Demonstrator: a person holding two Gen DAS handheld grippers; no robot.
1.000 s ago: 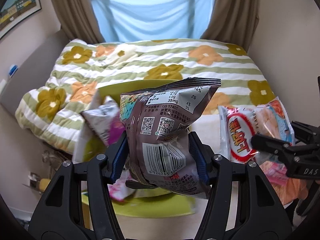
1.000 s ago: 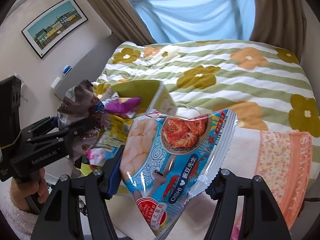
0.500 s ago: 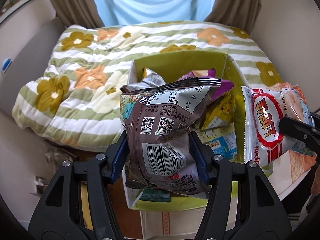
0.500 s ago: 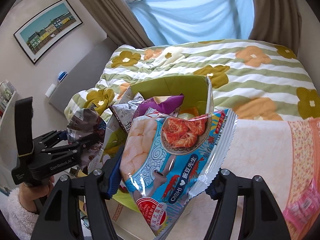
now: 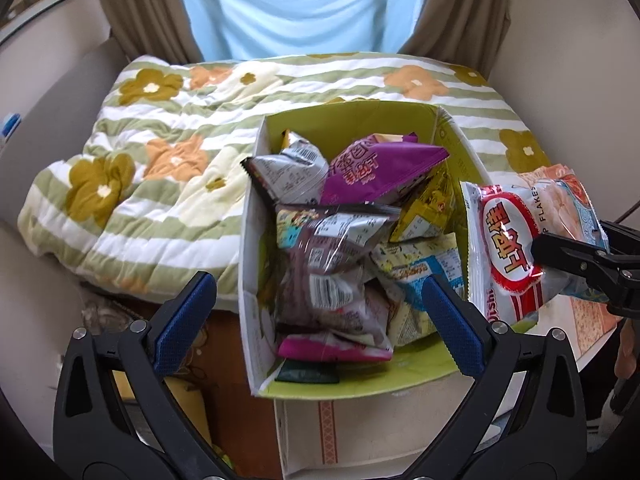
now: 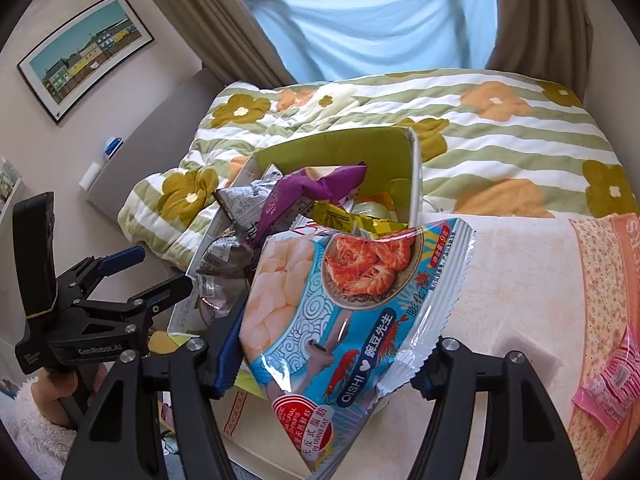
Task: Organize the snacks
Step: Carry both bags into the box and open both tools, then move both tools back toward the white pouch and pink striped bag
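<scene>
A big bed point(image 5: 168, 152) with a soft, puffy quilt of green stripes and flowers is filling the far side of the room, right up to the blue curtain point(image 5: 296, 4). Near it, a pale surface point(image 6: 516, 280) with a flowery orange cloth point(image 6: 608, 280) on its right side is giving flat, open room.

A green cardboard box point(image 5: 352, 120) is sitting between the bed and the surface, with its open top facing up. Its straight walls are standing up all around, and it is getting nearly full of crinkly, shiny snack bags.

The brown snack bag point(image 5: 328, 272) is lying inside the box, on top of the pile, and it is looking a little blurry. A purple bag point(image 5: 372, 168) and a yellow bag point(image 5: 428, 208) are lying farther back in the box.

The left gripper point(image 5: 320, 316) is hanging over the near edge of the box. Its blue-padded fingers point(image 5: 184, 320) are spread wide apart with nothing between them, and the brown bag is sitting just past them.

The right gripper point(image 6: 332, 348) is squeezing the shiny shrimp chip bag point(image 6: 352, 312) in the air, beside the right wall of the box and over the surface.

A small pink packet point(image 6: 612, 384) is lying on the cloth at the far right.
</scene>
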